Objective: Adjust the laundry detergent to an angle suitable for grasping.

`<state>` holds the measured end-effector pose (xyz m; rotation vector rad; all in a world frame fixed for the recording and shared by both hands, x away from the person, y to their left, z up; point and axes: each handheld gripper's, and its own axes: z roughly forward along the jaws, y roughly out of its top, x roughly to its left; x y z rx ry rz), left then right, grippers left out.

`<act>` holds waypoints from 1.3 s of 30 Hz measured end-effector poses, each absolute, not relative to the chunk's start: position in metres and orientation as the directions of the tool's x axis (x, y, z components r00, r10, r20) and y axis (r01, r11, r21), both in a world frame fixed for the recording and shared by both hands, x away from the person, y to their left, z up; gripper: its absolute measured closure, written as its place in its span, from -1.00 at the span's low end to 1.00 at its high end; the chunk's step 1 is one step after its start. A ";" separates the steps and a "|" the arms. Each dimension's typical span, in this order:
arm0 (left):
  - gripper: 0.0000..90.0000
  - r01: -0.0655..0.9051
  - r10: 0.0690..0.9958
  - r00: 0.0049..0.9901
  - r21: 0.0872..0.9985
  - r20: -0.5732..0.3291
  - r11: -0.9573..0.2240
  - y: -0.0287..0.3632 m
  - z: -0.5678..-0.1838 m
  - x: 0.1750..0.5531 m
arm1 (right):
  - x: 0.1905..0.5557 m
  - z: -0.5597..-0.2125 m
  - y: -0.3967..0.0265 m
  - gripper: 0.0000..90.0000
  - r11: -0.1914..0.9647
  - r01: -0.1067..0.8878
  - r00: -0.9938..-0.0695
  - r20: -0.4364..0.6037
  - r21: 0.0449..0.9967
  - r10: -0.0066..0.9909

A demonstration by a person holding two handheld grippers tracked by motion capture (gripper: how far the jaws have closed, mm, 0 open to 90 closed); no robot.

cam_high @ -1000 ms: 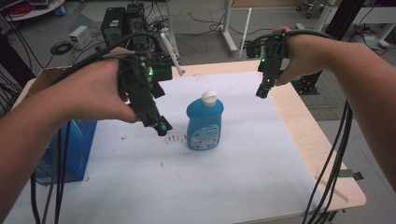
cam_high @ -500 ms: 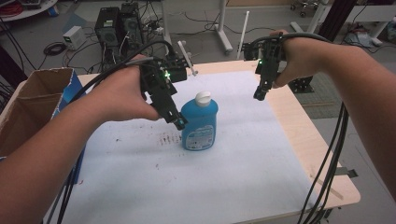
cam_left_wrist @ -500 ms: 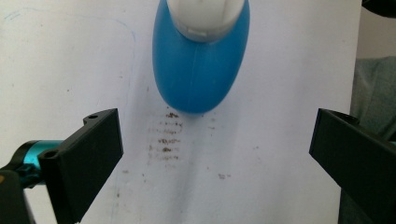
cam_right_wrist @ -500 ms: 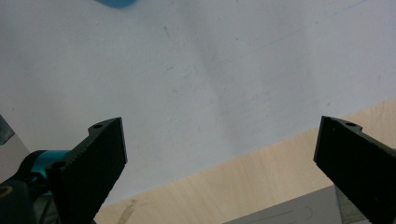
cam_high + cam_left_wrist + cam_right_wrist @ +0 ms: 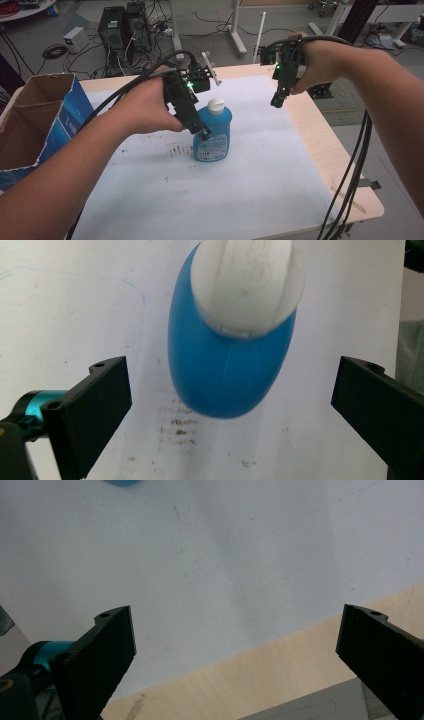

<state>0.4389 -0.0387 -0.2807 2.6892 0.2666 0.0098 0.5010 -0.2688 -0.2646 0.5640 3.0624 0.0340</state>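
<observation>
Reaching for bottle [image 5: 227,355] mid-bench: left gripper [image 5: 230,405] wide open above it. Right gripper [image 5: 235,650] open, idle near right edge. Next: lower, close.

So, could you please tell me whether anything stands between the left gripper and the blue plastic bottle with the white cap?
Nothing visible does. The left gripper is open, its jaws wide on either side of the blue plastic bottle with the white cap, with bare white table cover in the gaps between.
</observation>
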 end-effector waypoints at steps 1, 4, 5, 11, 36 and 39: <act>-0.94 0.186 0.188 0.981 0.429 -0.039 -0.884 -0.040 -0.282 0.439 | 0.501 -0.265 -0.269 -0.97 0.933 0.358 -0.933 -0.022 0.027 0.359; -0.94 0.170 0.173 0.984 0.438 -0.034 -0.883 -0.045 -0.285 0.441 | 0.501 -0.265 -0.268 -0.97 0.933 0.359 -0.933 -0.024 0.025 0.359; -0.94 0.175 0.175 0.984 0.442 -0.040 -0.880 -0.047 -0.287 0.441 | 0.501 -0.265 -0.268 -0.97 0.933 0.359 -0.933 -0.024 0.025 0.359; -0.94 0.174 0.178 0.983 0.459 -0.035 -0.871 -0.054 -0.297 0.446 | 0.501 -0.266 -0.268 -0.97 0.932 0.360 -0.932 -0.019 0.024 0.361; -0.75 0.156 0.159 0.987 0.480 -0.036 -0.863 -0.062 -0.315 0.448 | 0.505 -0.271 -0.267 -0.97 0.931 0.364 -0.931 -0.012 0.016 0.364; -0.71 0.148 0.152 0.988 0.481 -0.030 -0.864 -0.061 -0.315 0.449 | 0.506 -0.271 -0.267 -0.97 0.932 0.363 -0.932 -0.013 0.016 0.363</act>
